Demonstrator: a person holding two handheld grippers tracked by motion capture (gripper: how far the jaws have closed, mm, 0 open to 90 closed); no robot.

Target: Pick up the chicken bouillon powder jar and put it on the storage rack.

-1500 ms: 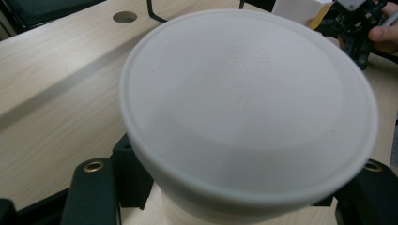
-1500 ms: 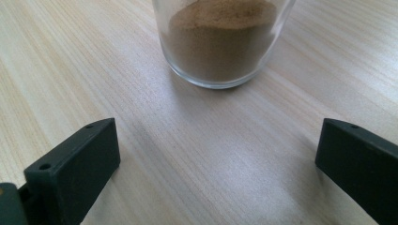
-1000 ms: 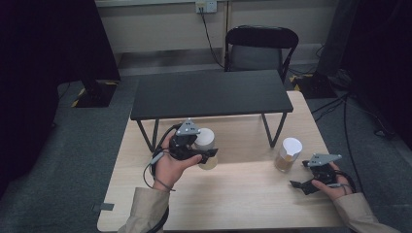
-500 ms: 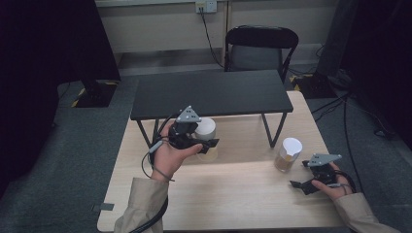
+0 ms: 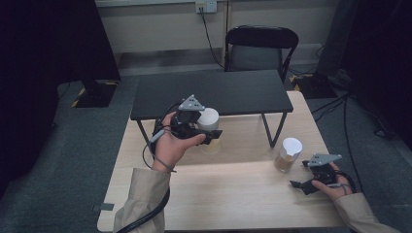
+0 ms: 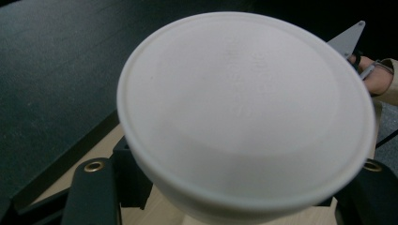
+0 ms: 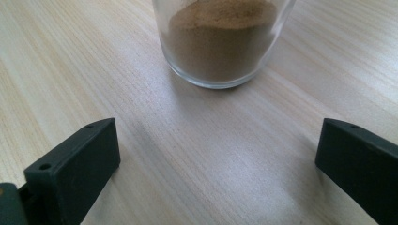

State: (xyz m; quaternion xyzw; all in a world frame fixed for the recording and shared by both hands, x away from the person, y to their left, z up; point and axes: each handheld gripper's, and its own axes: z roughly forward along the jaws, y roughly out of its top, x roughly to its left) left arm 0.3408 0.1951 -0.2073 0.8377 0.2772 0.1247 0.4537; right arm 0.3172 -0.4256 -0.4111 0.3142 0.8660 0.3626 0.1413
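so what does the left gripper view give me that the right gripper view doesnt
Left gripper view: the white lid of the jar that the left gripper grips, seen close from above, with the black shelf behind it.

Right gripper view: the right gripper with its jaws standing wide apart and nothing between them, and the lower part of a glass jar of brown powder just ahead.

Both: the light wooden table.

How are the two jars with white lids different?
The left jar is clamped in the left gripper and lifted up in front of the black shelf; the right jar stands on the wooden table, untouched, ahead of the open right gripper. The right jar holds brown powder; the left jar's contents look paler. Both have round white lids.
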